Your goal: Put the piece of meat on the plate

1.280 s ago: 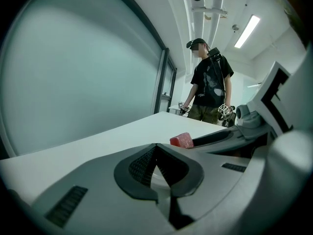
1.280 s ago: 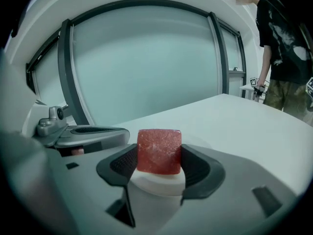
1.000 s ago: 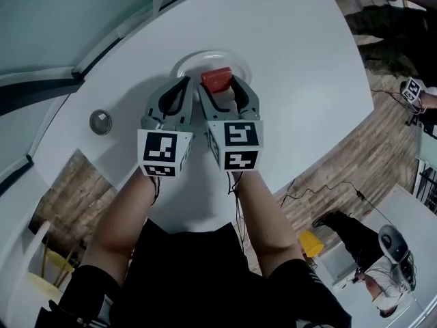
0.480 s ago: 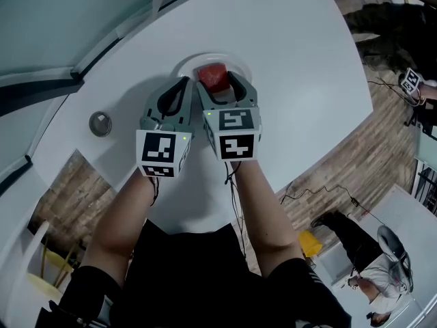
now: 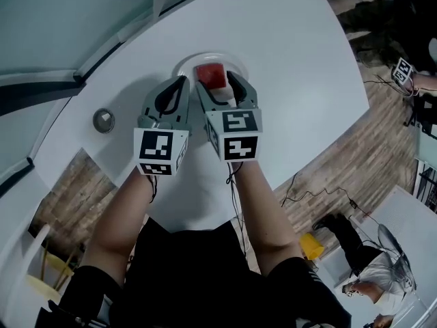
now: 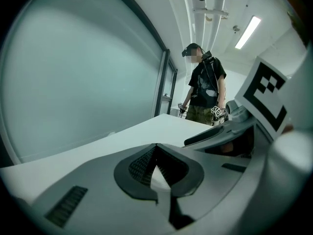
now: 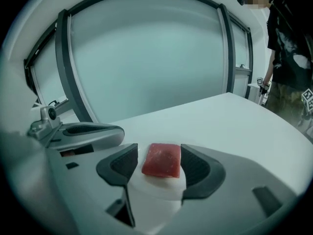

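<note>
The red piece of meat (image 5: 210, 75) lies flat on the white plate (image 5: 183, 64) at the far side of the round white table. My right gripper (image 5: 216, 82) stands open around it, one finger on each side. In the right gripper view the meat (image 7: 162, 160) rests on the plate (image 7: 155, 189), with a gap to the left pad (image 7: 120, 163) and the right pad close beside it. Just left of the right one, my left gripper (image 5: 180, 83) is shut and empty; its pads (image 6: 145, 161) meet at the tips.
A small round metal object (image 5: 103, 120) sits on the table (image 5: 287, 60) to the left. A person (image 6: 205, 84) with grippers stands beyond the table's far edge. Glass wall panels (image 7: 146, 58) rise behind the table. Wooden floor (image 5: 369, 149) shows at the right.
My right gripper carried the meat forward over the plate, and the meat now rests on it with the jaws loosened. The left gripper stayed beside it, still shut.
</note>
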`<state>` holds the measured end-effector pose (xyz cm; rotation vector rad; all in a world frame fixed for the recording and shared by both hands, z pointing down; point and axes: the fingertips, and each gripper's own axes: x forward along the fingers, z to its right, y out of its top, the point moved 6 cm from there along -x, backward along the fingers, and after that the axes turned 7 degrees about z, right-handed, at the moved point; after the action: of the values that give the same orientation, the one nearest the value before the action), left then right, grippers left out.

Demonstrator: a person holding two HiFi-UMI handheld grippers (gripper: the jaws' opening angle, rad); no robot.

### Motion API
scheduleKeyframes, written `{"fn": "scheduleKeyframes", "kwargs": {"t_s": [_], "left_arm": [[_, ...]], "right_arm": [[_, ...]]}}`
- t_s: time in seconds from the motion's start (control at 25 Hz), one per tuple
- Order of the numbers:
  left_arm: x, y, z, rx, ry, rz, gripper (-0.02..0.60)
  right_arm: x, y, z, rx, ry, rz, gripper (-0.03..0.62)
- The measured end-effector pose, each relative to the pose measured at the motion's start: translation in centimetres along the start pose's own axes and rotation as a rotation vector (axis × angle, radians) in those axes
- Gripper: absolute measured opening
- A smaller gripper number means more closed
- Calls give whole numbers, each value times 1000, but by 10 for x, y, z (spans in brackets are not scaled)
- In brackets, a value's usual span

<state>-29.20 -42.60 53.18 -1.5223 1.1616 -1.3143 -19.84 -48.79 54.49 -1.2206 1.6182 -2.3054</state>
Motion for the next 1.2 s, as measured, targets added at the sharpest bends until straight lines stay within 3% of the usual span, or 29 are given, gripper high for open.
{"fn": "scheduleKeyframes", "kwargs": {"t_s": [0.08, 0.16, 0.52, 0.64, 1.2], "left_arm": [[-5, 8, 1, 8, -5, 10, 3], [-12, 17, 4, 16, -10, 19, 3], [-63, 61, 33, 54, -42, 91, 3], [-84, 72, 44, 41, -51, 101, 3], [-162, 146, 101, 132, -86, 222, 3]], "right_arm": [[-9, 7, -4, 20, 5, 29, 278], [-21, 13, -8, 30, -4, 64, 203], [-98, 39, -19, 53, -80, 266, 5], [-125, 44, -31, 31, -78, 323, 3], [-232, 91, -72, -61, -55, 575, 3]]}}
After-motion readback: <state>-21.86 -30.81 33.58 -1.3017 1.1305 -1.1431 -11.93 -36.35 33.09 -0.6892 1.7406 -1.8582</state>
